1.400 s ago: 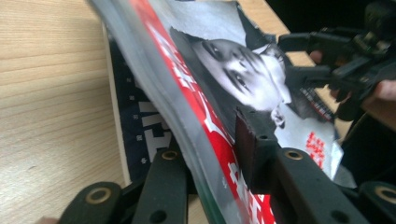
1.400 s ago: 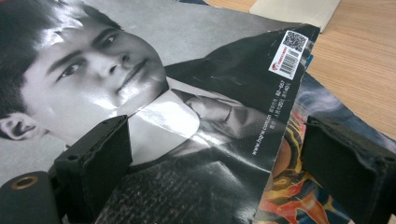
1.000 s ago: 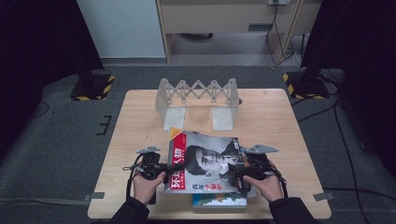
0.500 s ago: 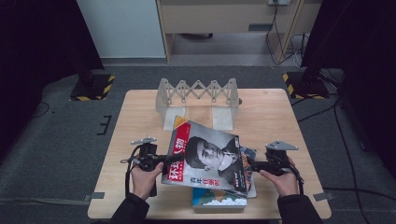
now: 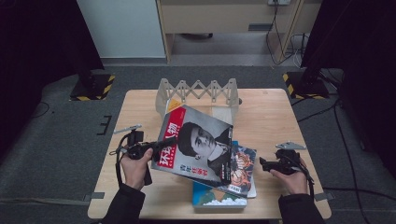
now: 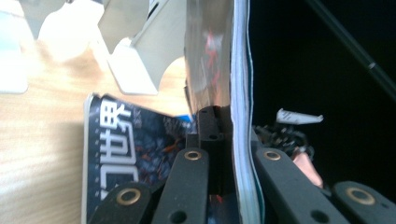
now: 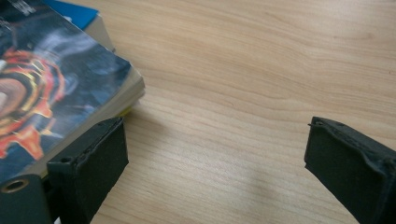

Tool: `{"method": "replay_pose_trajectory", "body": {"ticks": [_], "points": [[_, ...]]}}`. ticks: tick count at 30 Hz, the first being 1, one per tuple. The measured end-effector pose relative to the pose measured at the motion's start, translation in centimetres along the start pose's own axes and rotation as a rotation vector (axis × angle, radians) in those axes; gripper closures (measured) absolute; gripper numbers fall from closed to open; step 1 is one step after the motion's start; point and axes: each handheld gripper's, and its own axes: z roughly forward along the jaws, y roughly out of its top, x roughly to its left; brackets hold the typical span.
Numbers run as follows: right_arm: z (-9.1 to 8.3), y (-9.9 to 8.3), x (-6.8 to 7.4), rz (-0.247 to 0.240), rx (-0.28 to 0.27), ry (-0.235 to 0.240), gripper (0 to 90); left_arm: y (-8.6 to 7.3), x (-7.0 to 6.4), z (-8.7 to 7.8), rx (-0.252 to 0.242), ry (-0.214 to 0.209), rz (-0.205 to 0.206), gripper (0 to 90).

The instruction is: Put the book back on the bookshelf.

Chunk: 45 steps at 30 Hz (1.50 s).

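Jaws of left gripper (image 5: 161, 145) pinch glossy portrait-cover magazine (image 5: 198, 142); right gripper (image 7: 217, 154) spread.

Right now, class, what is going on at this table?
A person works with a gripper in each hand. The left gripper is shut on the edge of a magazine with a portrait cover, holding it tilted above a small stack of books on the wooden table. The right gripper is open, holds nothing, and sits beside the stack. A folding rack stands at the table's far edge.
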Motion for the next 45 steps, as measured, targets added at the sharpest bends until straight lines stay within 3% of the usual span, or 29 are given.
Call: {"method": "replay_pose_trajectory", "body": {"ticks": [6, 14, 20, 27, 32, 39, 45], "points": [[0.3, -0.3, -0.4, -0.009, 0.028, -0.016, 6.0, 1.3, -0.2, -0.7, -0.049, 0.006, -0.017, 85.9], [1.1, -0.9, -1.0, -0.041, 0.089, -0.039, 4.7, 3.2, -0.1, -2.2, -0.109, 0.047, -0.028, 85.9], [1.4, -1.1, -0.9, -0.054, 0.109, -0.039, 4.6, 4.7, -0.2, -3.5, -0.150, 0.084, -0.009, 85.9], [1.7, -1.4, -1.0, -0.051, 0.151, -0.042, 4.7, 6.9, -0.3, -6.2, -0.197, 0.137, 0.020, 86.0], [1.8, -1.6, -1.1, -0.040, 0.145, -0.037, 4.3, 7.5, 0.1, -7.6, -0.207, 0.177, 0.021, 85.9], [1.9, -1.9, -1.2, -0.003, 0.126, -0.018, 3.5, 7.6, 1.1, -9.2, -0.208, 0.201, 0.002, 85.9], [2.0, -2.0, -1.1, -0.002, 0.113, -0.016, 2.6, 8.4, 1.3, -10.4, -0.211, 0.253, 0.019, 86.0]]}}
